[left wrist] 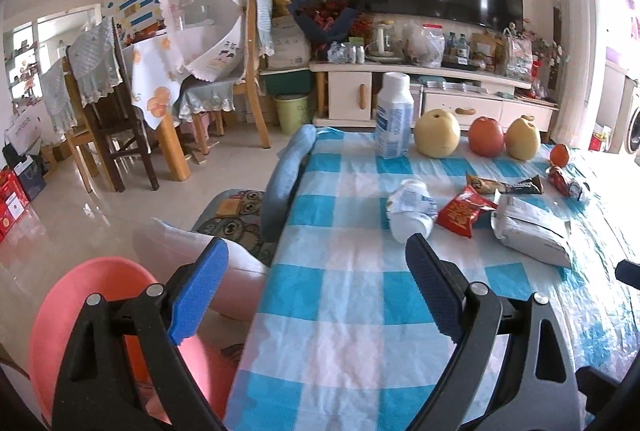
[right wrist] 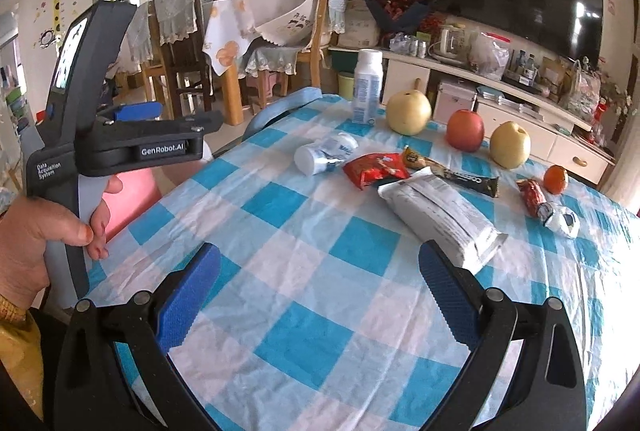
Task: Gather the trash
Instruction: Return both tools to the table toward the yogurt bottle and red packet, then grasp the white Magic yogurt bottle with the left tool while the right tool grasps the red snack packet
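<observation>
Trash lies on the blue-checked tablecloth: a crushed white bottle, a red snack packet, a dark bar wrapper, a white-grey pack and a crumpled red-and-silver wrapper. My left gripper is open over the table's left edge, its right pad just short of the crushed bottle. My right gripper is open above the cloth, its right pad near the white-grey pack. Both hold nothing.
A pink bin stands on the floor left of the table. An upright white bottle, two pears, an apple and a small orange line the far edge. A chair back sits at the left edge.
</observation>
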`<move>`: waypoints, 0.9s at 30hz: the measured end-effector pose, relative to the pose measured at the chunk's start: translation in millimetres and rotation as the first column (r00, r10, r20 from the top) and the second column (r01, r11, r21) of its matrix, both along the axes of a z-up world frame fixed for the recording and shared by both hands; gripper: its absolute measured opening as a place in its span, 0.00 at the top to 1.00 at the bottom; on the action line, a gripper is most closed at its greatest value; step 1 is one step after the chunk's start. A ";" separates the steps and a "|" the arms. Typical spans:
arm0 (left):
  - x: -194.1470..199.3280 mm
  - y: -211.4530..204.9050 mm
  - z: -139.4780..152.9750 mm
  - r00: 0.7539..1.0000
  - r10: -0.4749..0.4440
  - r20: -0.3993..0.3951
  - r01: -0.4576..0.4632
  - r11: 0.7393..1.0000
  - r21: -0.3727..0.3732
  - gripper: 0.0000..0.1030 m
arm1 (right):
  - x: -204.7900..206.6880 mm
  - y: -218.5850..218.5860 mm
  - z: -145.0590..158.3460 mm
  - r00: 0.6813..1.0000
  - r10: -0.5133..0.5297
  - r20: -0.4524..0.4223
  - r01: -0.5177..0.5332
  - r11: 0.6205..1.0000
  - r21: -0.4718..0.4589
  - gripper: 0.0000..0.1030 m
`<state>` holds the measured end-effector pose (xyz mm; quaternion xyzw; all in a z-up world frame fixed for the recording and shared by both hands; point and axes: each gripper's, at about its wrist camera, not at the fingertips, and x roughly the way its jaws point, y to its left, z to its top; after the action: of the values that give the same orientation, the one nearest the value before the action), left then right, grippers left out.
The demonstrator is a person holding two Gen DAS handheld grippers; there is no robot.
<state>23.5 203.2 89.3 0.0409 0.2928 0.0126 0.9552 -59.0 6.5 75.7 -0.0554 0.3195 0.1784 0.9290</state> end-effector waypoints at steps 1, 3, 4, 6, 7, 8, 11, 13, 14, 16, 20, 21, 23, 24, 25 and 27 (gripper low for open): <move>0.6 -3.8 -0.9 1.000 -0.007 -0.003 0.007 1.000 0.000 0.12 | 0.5 -3.9 0.0 1.000 -0.005 0.000 0.005 1.000 0.005 0.05; 2.3 -11.1 -2.2 1.000 -0.020 -0.006 0.020 1.000 0.007 0.12 | 1.4 -11.8 0.0 1.000 -0.015 -0.001 0.015 1.000 0.013 0.05; 2.8 -14.4 -2.9 1.000 -0.025 -0.008 0.025 1.000 0.009 0.12 | 1.8 -15.4 0.2 1.000 -0.020 -0.001 0.020 1.000 0.017 0.05; 4.7 -21.1 -3.9 0.999 -0.035 -0.012 0.035 0.999 0.010 0.12 | 2.5 -25.4 1.0 0.999 -0.033 0.000 0.033 0.999 0.027 0.05; 5.7 -25.8 -4.9 0.999 -0.042 -0.014 0.042 0.999 0.009 0.12 | 3.0 -30.2 1.3 0.999 -0.040 0.001 0.040 0.999 0.032 0.05; 6.7 -29.0 -5.4 0.999 -0.048 -0.016 0.048 0.999 0.008 0.12 | 3.6 -34.6 1.7 0.999 -0.047 0.001 0.047 0.998 0.036 0.05; 10.7 -38.8 -6.9 0.997 -0.068 -0.022 0.068 0.998 0.003 0.12 | 6.8 -52.7 2.4 0.997 -0.077 0.000 0.077 0.995 0.056 0.05; 15.3 -44.9 -8.3 0.996 -0.081 -0.027 0.081 0.997 -0.014 0.12 | 12.2 -67.7 2.1 0.995 -0.099 -0.008 0.099 0.992 0.076 0.05; 18.7 -47.4 -8.8 0.996 -0.088 -0.030 0.088 0.996 -0.027 0.12 | 14.2 -73.6 2.0 0.994 -0.108 -0.011 0.108 0.991 0.083 0.05; 26.5 -50.7 -9.7 0.994 -0.103 -0.036 0.101 0.993 -0.060 0.12 | 23.0 -93.0 0.7 0.990 -0.139 -0.023 0.141 0.985 0.104 0.05; 49.0 -56.5 -17.1 0.993 -0.105 -0.056 0.098 0.989 -0.113 0.12 | 42.7 -131.5 -2.5 0.977 -0.210 -0.043 0.214 0.966 0.143 0.05; 53.5 -56.5 -18.5 0.993 -0.100 -0.060 0.092 0.988 -0.122 0.12 | 49.8 -143.8 -3.8 0.971 -0.235 -0.050 0.240 0.958 0.156 0.05; 65.6 -54.2 -22.8 0.993 -0.088 -0.073 0.074 0.982 -0.175 0.12 | 62.7 -164.5 -6.7 0.959 -0.277 -0.064 0.285 0.943 0.170 0.05; 71.6 -53.0 -24.9 0.993 -0.087 -0.082 0.068 0.976 -0.205 0.12 | 70.6 -176.2 -8.4 0.951 -0.299 -0.072 0.308 0.935 0.177 0.05; 79.2 -52.8 -27.9 0.992 -0.084 -0.093 0.060 0.971 -0.231 0.12 | 79.1 -187.4 -10.2 0.945 -0.318 -0.080 0.327 0.928 0.180 0.05; 93.7 -54.3 -32.8 0.991 -0.086 -0.105 0.057 0.966 -0.253 0.15 | 93.5 -203.9 -13.0 0.935 -0.342 -0.092 0.353 0.917 0.185 0.05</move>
<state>117.2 148.8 56.5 -0.0684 0.3452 -0.0614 0.9340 34.5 -197.4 62.6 0.1004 0.3317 0.0431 0.9370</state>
